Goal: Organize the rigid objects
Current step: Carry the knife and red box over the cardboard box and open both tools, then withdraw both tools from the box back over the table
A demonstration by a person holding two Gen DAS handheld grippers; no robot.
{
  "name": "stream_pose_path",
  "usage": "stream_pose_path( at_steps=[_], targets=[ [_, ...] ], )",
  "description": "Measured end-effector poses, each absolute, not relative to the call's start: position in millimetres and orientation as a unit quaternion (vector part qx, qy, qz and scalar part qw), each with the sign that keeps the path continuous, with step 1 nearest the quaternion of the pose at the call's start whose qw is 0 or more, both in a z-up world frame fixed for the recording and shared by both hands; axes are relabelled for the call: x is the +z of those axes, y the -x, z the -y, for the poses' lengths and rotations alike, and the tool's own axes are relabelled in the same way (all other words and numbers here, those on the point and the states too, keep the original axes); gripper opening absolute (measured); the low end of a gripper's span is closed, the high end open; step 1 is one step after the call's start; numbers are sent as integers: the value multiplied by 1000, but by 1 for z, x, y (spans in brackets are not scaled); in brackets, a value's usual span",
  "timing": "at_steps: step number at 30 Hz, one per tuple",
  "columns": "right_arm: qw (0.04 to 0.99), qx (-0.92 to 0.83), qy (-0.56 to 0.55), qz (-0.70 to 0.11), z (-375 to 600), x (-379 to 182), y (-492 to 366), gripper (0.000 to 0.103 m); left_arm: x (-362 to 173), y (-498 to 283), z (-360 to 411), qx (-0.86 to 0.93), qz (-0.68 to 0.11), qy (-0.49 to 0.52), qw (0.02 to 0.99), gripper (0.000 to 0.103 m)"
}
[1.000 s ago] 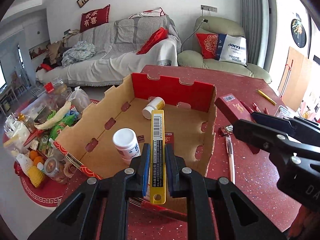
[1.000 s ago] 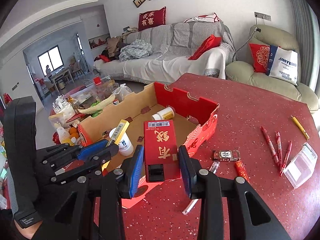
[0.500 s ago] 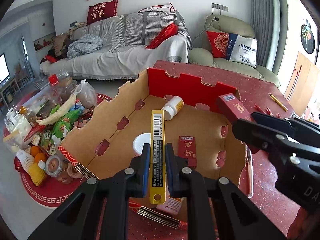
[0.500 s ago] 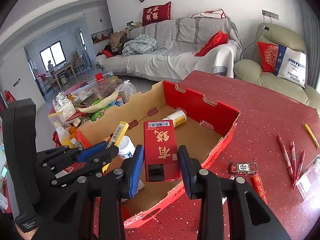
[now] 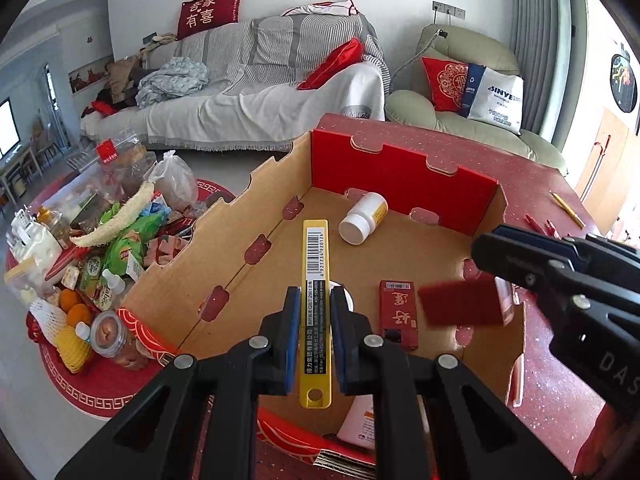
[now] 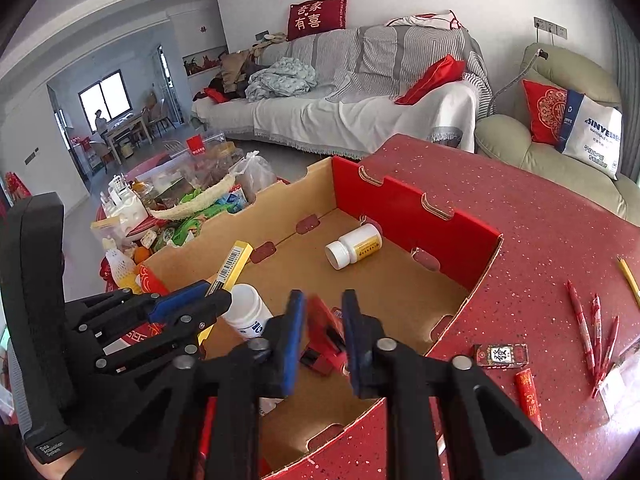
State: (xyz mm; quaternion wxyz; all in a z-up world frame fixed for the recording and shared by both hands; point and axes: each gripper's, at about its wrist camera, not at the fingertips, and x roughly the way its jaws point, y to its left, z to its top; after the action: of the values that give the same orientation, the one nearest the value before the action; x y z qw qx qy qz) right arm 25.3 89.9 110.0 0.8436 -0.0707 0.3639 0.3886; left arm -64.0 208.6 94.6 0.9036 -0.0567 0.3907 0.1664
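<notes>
My left gripper (image 5: 314,312) is shut on a yellow barcoded box-cutter blade case (image 5: 316,280) and holds it over the open red cardboard box (image 5: 400,168). My right gripper (image 6: 320,320) is open over the box. A red box (image 5: 460,304) is blurred in mid-air below it, falling into the cardboard box; it shows between the right fingers (image 6: 324,336). Inside lie a white pill bottle (image 5: 364,218), another white bottle (image 6: 248,312) and a small red pack (image 5: 398,314).
The red speckled table (image 6: 540,220) carries red pens (image 6: 592,328), a yellow pencil (image 6: 628,276), a small patterned pack (image 6: 500,354) and a red tube (image 6: 528,396). A low table of snacks and bottles (image 5: 92,256) stands to the left. Sofa and armchair lie beyond.
My right gripper has opened and let go of the red box, which now drops into the cardboard box. Both grippers have moved forward over the box. The left still holds the yellow case.
</notes>
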Motion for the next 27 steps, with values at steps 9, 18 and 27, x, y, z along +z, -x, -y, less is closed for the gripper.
stream_pose_path(
  at_steps=[9,18,27],
  targets=[
    [843,383,64,-373,-89,106,-32,20,87,57,-210,155,-401,51,902,52],
    [860,356,43,-363,-41,111,-30,26,101,66,-194,134,-383,57,912,57],
    [881,261,13,-395,85,69,-25,53,113,85,-96,36,-370,38,928,57]
  ],
)
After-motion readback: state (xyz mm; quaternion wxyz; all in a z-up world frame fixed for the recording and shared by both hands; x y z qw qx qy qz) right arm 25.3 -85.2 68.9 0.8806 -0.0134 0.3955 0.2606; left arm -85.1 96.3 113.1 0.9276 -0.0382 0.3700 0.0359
